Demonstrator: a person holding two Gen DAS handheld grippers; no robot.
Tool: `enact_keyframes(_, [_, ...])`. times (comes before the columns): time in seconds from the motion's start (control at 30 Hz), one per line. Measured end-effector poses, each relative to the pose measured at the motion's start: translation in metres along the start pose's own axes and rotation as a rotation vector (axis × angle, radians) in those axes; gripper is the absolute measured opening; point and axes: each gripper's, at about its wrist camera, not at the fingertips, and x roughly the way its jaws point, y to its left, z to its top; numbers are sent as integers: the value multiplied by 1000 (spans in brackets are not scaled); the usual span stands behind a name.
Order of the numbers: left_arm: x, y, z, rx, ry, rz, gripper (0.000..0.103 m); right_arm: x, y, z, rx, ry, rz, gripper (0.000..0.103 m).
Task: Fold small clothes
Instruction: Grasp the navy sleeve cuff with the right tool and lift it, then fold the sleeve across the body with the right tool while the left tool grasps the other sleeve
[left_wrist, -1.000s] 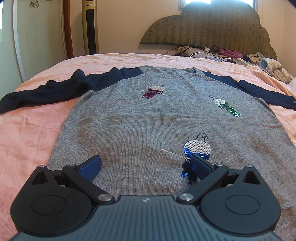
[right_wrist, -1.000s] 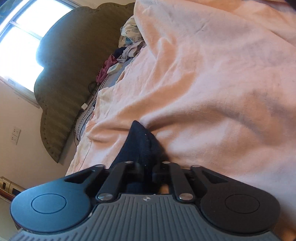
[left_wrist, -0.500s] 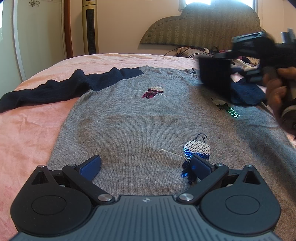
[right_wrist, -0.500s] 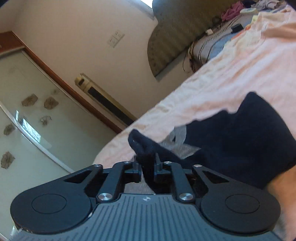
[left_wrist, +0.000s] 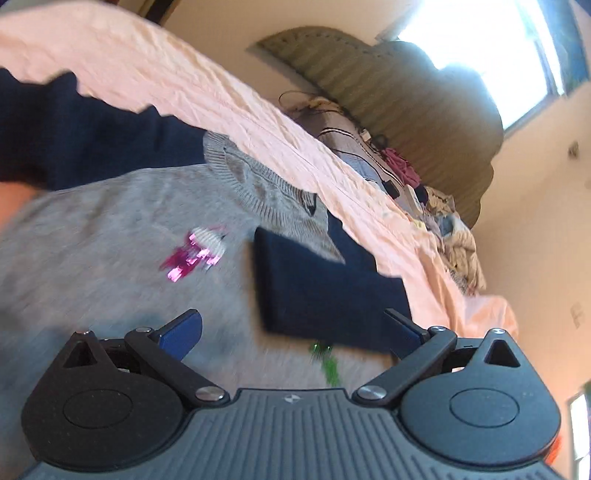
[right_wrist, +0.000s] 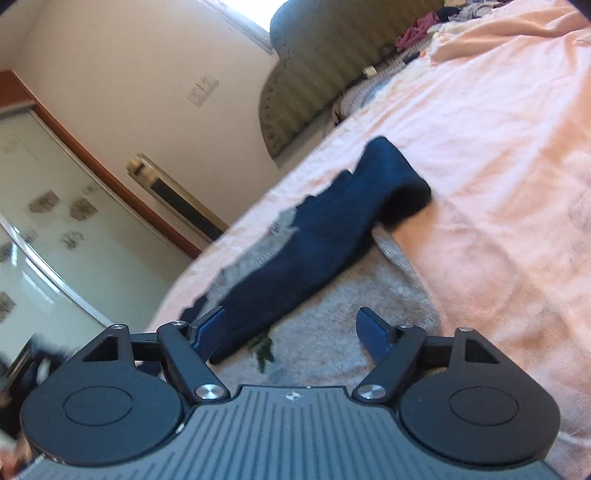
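Grey sweater (left_wrist: 110, 229) on bed (right_wrist: 498, 129), navy sleeve (right_wrist: 332, 229) folded across it (blurred), right gripper (right_wrist: 291, 332) jaws opening, empty, left gripper (left_wrist: 291, 328) jaws wide, empty

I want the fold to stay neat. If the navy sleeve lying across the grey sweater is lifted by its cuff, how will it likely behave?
The navy sleeve is soft knit that already bends over itself, so it would probably hang limp. It looks light. Lying loose on the grey sweater, it may drag or shift when nudged.

The sweater (left_wrist: 110, 258) lies flat on the bed (left_wrist: 229, 96), one sleeve (right_wrist: 325, 229) folded across its body, a clothes pile (left_wrist: 443, 221) by the headboard (left_wrist: 406, 92).
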Motion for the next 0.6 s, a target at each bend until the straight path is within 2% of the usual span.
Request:
enact_keyframes(0.07, [33, 2, 16, -53, 65, 12, 102, 4, 1, -2, -17, 10, 4, 92])
enact_keyframes(0.1, [49, 3, 20, -74, 94, 20, 98, 4, 2, -2, -24, 13, 6, 93])
enact_keyframes(0.17, [72, -2, 21, -57, 127, 51, 75, 4, 1, -2, -19, 8, 20, 95])
enact_keyframes(0.23, [84, -15, 19, 27, 96, 119, 38, 4, -2, -2, -5, -2, 34, 95])
enact_keyframes(0.33, [98, -24, 19, 90, 113, 176, 7, 4, -3, -2, 5, -13, 49, 96])
enact_keyframes(0.47, [82, -48, 17, 269, 31, 223, 5, 4, -3, -2, 1, -13, 54, 97])
enact_keyframes(0.53, [64, -53, 24, 305, -18, 217, 5, 4, -4, -2, 1, -13, 56, 97])
enact_keyframes(0.6, [50, -50, 36, 323, -65, 252, 5, 4, -5, -3, 3, -15, 58, 97])
